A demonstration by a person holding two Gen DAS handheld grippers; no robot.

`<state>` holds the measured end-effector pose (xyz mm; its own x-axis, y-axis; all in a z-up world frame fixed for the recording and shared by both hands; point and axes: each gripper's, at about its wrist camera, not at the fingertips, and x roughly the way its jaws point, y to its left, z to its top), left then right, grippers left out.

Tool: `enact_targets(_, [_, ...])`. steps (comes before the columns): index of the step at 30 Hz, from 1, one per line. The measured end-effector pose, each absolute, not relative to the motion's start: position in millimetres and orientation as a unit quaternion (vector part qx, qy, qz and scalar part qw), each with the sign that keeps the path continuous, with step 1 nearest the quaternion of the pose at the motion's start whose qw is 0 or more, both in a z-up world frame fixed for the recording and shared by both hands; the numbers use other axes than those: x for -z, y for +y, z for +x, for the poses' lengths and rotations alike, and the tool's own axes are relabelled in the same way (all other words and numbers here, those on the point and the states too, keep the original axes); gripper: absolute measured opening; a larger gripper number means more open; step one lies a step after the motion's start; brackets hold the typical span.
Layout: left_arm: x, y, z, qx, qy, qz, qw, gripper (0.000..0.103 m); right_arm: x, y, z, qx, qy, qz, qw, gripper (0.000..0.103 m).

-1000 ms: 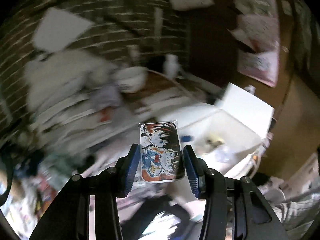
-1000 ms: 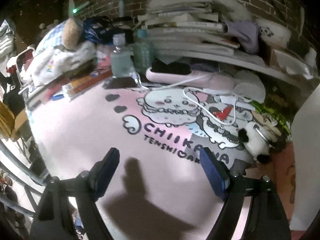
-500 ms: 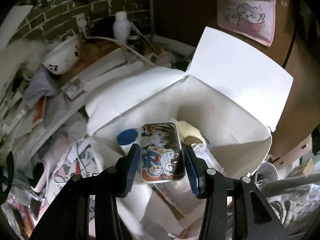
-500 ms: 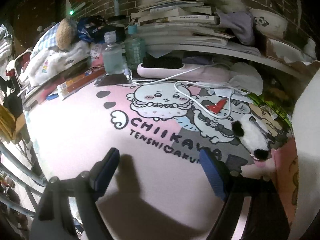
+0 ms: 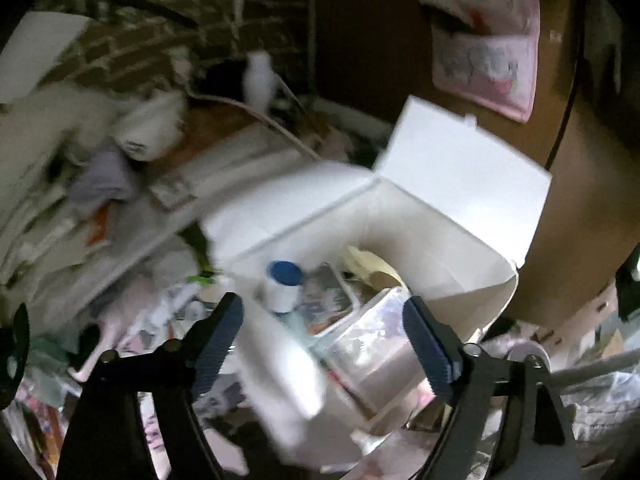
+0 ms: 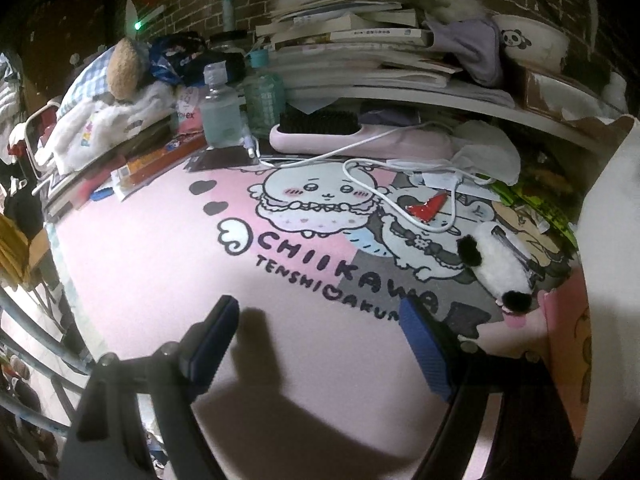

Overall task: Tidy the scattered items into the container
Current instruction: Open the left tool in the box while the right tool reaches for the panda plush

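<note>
In the left wrist view my left gripper [image 5: 323,312] hangs over the open white cardboard box [image 5: 440,240], its jaws opening with nothing pressed between them. The anime picture tin [image 5: 328,300] lies loose inside the box, beside a white bottle with a blue cap [image 5: 282,286] and a clear plastic case [image 5: 372,344]. My right gripper [image 6: 318,312] stands open and empty above the pink Chiikawa mat [image 6: 160,240]. On the mat's right side lie a panda plush [image 6: 500,268] and a red clip [image 6: 426,206].
A white cable [image 6: 400,184] loops across the mat. Behind it lie a pink hairbrush [image 6: 352,136], two bottles [image 6: 220,116] and stacked books under a shelf. The box's white side [image 6: 608,240] rises at the right edge. Clutter surrounds the box against a brick wall.
My left gripper swung over the white box and sank, its jaws spread, and the picture tin dropped from them into the box. The right gripper stayed almost still, open.
</note>
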<state>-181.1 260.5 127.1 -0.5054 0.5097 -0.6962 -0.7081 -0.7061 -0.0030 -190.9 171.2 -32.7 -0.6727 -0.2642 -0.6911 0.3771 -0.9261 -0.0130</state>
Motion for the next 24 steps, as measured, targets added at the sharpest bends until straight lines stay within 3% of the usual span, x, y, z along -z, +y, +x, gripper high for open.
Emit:
enact_targets(5, [-154,188,-166,-0.894,0.107,-0.308,0.307,0.093,32,162,-186,0.91,0.095,0.363,0.175,0.08])
enact_targets(13, [-149,79,-136,-0.935,0.053,-0.281,0.211,0.095,26,138,-186,0.912,0.127,0.355,0.16,0.08])
enact_targets(18, [-135,38,-126,-0.94,0.009,-0.282,0.191,0.095,22,143,-200,0.924,0.114,0.351,0.1,0.08])
enact_targets(24, [-124,19,-121,-0.941,-0.022,-0.279,0.19,0.095,21,180,-219,0.927,0.031,0.372,0.024,0.08])
